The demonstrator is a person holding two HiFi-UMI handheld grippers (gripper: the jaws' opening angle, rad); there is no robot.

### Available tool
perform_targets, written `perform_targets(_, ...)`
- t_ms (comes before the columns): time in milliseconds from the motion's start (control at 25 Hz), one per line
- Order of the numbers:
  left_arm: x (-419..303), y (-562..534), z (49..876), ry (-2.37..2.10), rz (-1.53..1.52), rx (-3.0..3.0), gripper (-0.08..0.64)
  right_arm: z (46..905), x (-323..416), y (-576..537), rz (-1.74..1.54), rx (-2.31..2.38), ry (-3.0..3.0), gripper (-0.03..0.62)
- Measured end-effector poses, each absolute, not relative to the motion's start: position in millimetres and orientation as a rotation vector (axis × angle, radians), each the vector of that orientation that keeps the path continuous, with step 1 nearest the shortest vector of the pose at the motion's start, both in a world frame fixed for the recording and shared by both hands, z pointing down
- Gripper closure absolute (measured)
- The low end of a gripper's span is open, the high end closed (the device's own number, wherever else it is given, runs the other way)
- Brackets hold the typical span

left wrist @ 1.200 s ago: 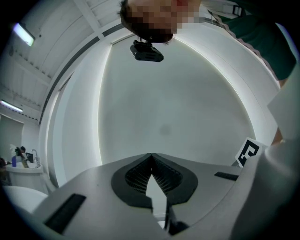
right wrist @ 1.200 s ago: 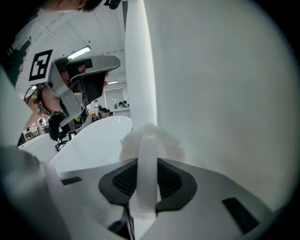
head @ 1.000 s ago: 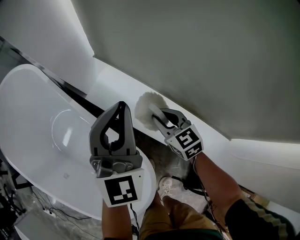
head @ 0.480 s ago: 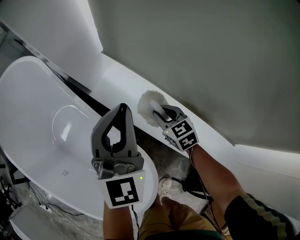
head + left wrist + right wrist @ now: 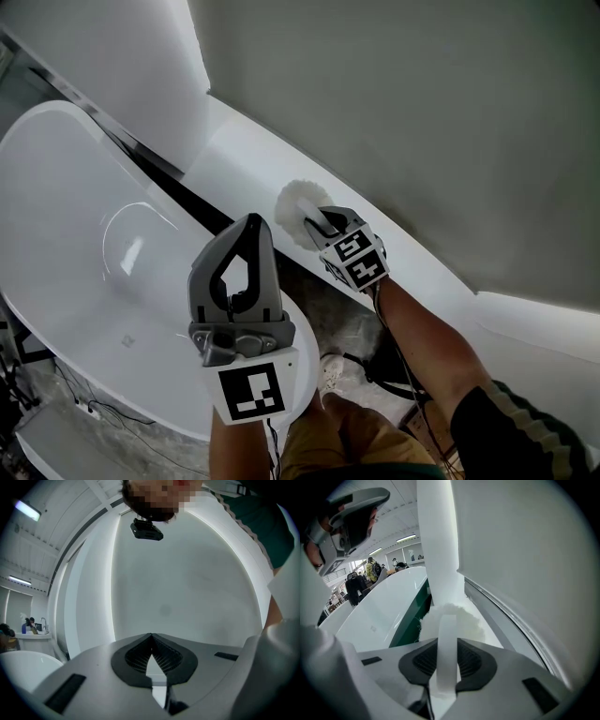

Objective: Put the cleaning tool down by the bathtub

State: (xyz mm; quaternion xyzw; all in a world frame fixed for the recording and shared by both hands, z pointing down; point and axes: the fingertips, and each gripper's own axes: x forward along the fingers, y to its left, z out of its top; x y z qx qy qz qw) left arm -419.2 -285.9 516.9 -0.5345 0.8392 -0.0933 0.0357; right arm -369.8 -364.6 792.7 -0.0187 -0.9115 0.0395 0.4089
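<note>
Clamping fingers on the brush (image 5: 293, 202), our right gripper (image 5: 446, 641) holds it over the ledge (image 5: 242, 152) by the tub (image 5: 61, 220). Our left gripper (image 5: 151, 639) has its fingers together.

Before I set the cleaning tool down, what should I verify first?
1. Jaws of the right gripper clamp the cleaning tool by its handle: ok.
2. Tool's fluffy head is over the ledge beside the bathtub: ok.
3. Head already resting on the ledge: cannot tell.
4. Nothing else lies on the ledge near the head: ok.
5. The left gripper is shut, empty and apart from the tool: ok.
</note>
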Motion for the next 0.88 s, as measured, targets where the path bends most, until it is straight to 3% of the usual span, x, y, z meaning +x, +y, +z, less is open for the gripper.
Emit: perform_targets(880,-425,-273,550,2.640,-0.292,-1.654,0.554,876,-384,-367,0.105,-0.075,-2.091,0.499)
